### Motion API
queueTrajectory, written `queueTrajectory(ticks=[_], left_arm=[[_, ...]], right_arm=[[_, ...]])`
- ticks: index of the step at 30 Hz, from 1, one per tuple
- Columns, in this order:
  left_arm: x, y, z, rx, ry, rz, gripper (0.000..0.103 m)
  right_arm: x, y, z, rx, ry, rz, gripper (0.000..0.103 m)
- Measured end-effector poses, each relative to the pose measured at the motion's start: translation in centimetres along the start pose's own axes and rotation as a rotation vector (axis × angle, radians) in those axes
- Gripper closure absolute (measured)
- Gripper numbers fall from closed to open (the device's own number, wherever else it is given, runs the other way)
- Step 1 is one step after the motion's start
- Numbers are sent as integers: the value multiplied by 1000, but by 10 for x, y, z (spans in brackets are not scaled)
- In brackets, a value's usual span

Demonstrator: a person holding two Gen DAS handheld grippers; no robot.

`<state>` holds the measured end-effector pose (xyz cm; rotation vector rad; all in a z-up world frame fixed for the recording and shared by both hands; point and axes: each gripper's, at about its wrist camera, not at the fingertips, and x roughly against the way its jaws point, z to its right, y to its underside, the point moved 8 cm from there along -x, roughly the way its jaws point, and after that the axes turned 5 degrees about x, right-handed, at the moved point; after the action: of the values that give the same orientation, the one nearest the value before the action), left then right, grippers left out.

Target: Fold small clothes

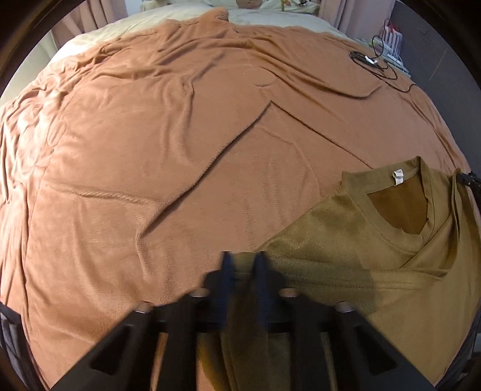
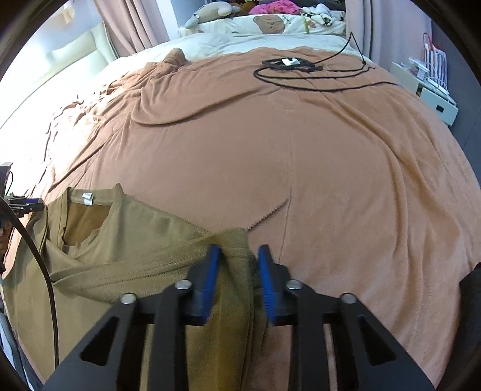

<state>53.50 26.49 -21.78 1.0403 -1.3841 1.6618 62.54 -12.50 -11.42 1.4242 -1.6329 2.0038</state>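
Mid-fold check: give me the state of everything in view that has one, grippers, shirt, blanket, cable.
left gripper: fingers close together, clamped on a shirt edge.
right gripper: fingers pinching bunched shirt fabric.
olive shirt: lying on the bed, collar and white tag up, partly folded with a diagonal crease, edges lifted at both grippers.
brown blanket: spread over the bed, wrinkled.
black cable: loosely coiled on the blanket, far from the shirt.

Bed, bedding and clutter

A tan fleece blanket (image 2: 315, 156) lies rumpled over the bed, with a cream sheet (image 2: 228, 40) showing beyond it. A black cable (image 2: 303, 79) coils on the blanket near its far edge. At the head sit a bear-print pillow (image 2: 270, 25), a plush toy (image 2: 207, 12) and pink fabric (image 2: 276, 6). Pink curtains (image 2: 132, 27) hang behind; a white cabinet (image 2: 427, 90) stands beside the bed.
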Motion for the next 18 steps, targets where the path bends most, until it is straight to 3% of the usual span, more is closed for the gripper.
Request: queueTrajectory(ticks=[3,12,18], left_arm=[[13,-2,-3,15,10,50,96],[55,-6,-41,155,29,145,97],[64,-15,-46,172,18,175,97]], right_arm=[[8,-2,-4,22,8,21,100],[36,-2,1,-27,43,57,100],[47,-10,-5,-38,28,79,101]])
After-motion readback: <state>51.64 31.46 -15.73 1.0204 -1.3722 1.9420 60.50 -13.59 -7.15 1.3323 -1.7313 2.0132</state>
